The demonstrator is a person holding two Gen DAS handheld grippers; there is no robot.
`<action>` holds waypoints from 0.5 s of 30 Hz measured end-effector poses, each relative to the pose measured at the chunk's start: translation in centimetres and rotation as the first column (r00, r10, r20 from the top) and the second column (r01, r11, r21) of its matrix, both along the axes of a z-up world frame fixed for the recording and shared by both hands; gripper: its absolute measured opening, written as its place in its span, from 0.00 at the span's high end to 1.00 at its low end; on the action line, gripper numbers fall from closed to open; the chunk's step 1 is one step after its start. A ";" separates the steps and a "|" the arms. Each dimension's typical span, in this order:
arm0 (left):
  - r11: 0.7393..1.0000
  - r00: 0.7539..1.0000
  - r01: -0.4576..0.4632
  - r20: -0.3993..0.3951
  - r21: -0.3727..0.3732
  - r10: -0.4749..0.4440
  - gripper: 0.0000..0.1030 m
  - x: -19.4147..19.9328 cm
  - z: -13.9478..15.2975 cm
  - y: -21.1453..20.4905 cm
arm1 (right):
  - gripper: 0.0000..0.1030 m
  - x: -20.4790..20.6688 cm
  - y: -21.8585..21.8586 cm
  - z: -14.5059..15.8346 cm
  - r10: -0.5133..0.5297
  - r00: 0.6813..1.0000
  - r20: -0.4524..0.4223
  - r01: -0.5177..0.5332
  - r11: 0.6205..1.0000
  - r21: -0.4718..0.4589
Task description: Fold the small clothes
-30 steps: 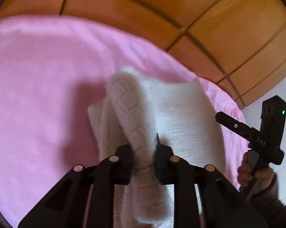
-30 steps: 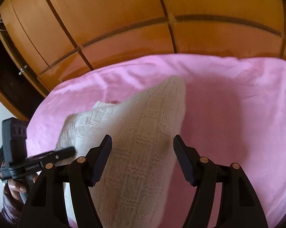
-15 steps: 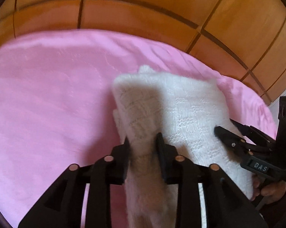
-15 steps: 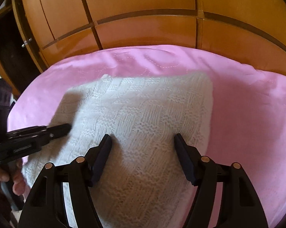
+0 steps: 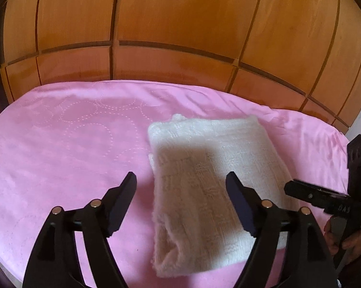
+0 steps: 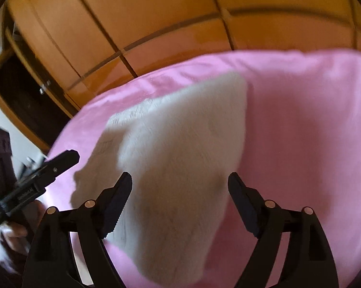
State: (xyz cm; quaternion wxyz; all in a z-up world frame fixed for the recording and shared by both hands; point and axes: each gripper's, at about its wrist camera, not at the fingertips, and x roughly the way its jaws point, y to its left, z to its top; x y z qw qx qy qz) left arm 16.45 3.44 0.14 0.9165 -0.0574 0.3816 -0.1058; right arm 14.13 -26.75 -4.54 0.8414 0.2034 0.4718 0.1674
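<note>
blurred white knit [image 6: 180,168] hides its folds.

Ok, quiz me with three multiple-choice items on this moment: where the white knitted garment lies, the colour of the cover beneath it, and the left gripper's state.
1. The white knitted garment lies:
A. on the bed cover
B. hanging from a gripper
C. in a drawer

2. The plush bed cover is:
A. blue
B. pink
C. grey

3. The left gripper is:
A. clamped on cloth
B. open, holding nothing
C. out of view

A: it lies folded flat on the cover.
B: pink shows all around it.
B: its jaws, just opened, stand apart clear of the knit.
</note>
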 end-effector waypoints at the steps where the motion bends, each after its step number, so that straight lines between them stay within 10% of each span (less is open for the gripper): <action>1: 1.000 1.000 0.003 -0.002 0.000 -0.003 0.25 0.0 -0.1 0.0 | 0.18 0.0 -0.5 -0.5 -0.019 1.000 -0.021 0.020 0.999 0.028; 15: 1.000 0.997 0.017 -0.078 -0.004 -0.017 0.24 1.8 -3.0 0.1 | 0.11 3.4 -2.5 -3.5 -0.055 0.989 -0.137 0.086 0.970 0.229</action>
